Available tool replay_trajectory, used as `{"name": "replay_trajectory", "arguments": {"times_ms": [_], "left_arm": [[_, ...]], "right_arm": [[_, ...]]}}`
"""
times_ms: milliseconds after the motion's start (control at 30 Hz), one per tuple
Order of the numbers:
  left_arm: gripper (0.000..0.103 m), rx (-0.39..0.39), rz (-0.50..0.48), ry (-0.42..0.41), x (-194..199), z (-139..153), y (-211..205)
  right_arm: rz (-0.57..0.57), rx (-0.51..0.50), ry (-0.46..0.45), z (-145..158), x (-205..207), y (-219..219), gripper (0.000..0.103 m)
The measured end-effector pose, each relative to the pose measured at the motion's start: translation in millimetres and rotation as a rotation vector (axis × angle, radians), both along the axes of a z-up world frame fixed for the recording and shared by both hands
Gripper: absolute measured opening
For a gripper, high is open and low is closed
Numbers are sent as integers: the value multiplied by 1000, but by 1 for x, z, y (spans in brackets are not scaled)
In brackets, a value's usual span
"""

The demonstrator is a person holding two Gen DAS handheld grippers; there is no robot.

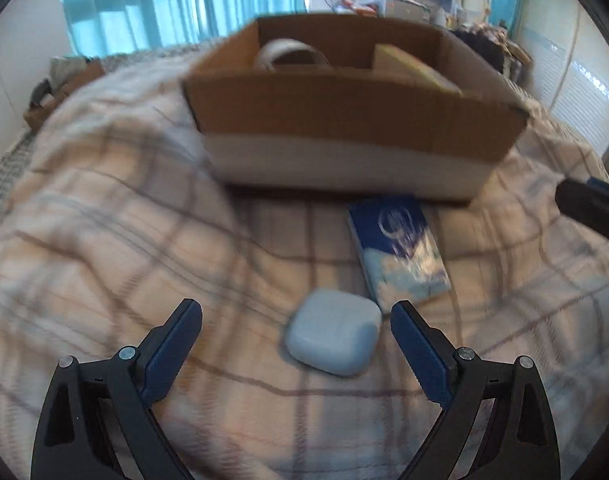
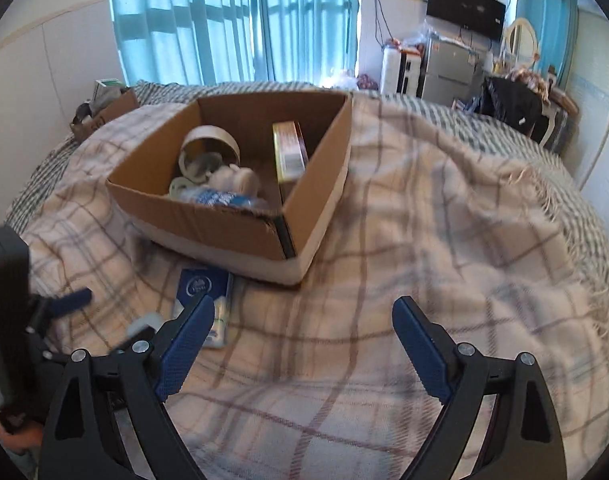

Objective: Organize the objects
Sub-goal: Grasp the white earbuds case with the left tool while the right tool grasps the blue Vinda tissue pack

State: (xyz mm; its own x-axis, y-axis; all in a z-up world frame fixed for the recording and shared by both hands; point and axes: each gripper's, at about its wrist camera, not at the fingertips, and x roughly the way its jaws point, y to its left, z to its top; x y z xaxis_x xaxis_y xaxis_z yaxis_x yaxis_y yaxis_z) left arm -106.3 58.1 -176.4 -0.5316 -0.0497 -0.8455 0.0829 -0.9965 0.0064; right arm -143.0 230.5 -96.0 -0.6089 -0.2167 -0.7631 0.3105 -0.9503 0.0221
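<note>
Pale blue rounded case (image 1: 333, 332) lies on the plaid blanket (image 1: 104, 208), lower centre of the left wrist view, just ahead of the left gripper (image 1: 296, 316) and nearer its right-hand pad, touching neither. Left jaws stand wide and empty. Just beyond the case, a dark blue packet (image 1: 398, 248) lies flat, its far end close under the near wall of the cardboard box (image 1: 344, 112). The box fills the upper centre and already holds a tape roll (image 2: 210, 140), a yellow carton (image 2: 290, 152) and other small items. Right gripper (image 2: 302, 320) also wide, nothing between its pads, over bare blanket in the lower centre of its own view; the packet sits at its left pad. Step in hand, by judgement: approach for pickup. Next move calls for centring the left jaws on the case, then closing.
</note>
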Motion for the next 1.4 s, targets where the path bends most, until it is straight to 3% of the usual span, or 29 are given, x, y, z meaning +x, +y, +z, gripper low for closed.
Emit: {"name": "replay_trajectory", "arguments": {"times_ms": [33,67,133,200,300,400,533,700,800,900,1167,1300,1400], "left_arm": [[90,-10,-15,-13,-2,-4,3],[72,-7,-33,-25,-3,-7,6],[55,31,-95,-90,-7,-17,12],[54,21,-117,-106,-7,-23,15],[54,68,-105,-93,-5,-17,8],[54,126,-91,-53,4,2,-4],[54,139,-67,7,15,31,-20],[54,91,-50,88,15,62,-45],[54,32,-28,125,6,75,-63],[54,-9,-19,121,1,69,-68],[54,94,-25,78,1,41,-87],[54,135,-44,73,-1,36,-87],[54,157,-48,70,1,35,-88]], "right_arm": [[-3,-4,-7,-1,-1,1,91],[-2,-9,-13,-3,-2,1,91],[0,-16,-26,-6,-4,2,91],[-3,-14,-37,-8,-5,2,91],[-8,-3,-38,-10,-4,1,91],[-12,14,-31,-9,-3,-1,91],[-9,19,-27,-7,-1,-6,91],[32,-48,-83,-7,0,-22,91],[58,-8,-104,-12,-1,-44,91],[75,43,-136,-24,-4,-67,91],[114,141,-207,-65,-20,-110,90],[111,161,-219,-73,-24,-117,83],[106,187,-248,-83,-26,-118,66]]}}
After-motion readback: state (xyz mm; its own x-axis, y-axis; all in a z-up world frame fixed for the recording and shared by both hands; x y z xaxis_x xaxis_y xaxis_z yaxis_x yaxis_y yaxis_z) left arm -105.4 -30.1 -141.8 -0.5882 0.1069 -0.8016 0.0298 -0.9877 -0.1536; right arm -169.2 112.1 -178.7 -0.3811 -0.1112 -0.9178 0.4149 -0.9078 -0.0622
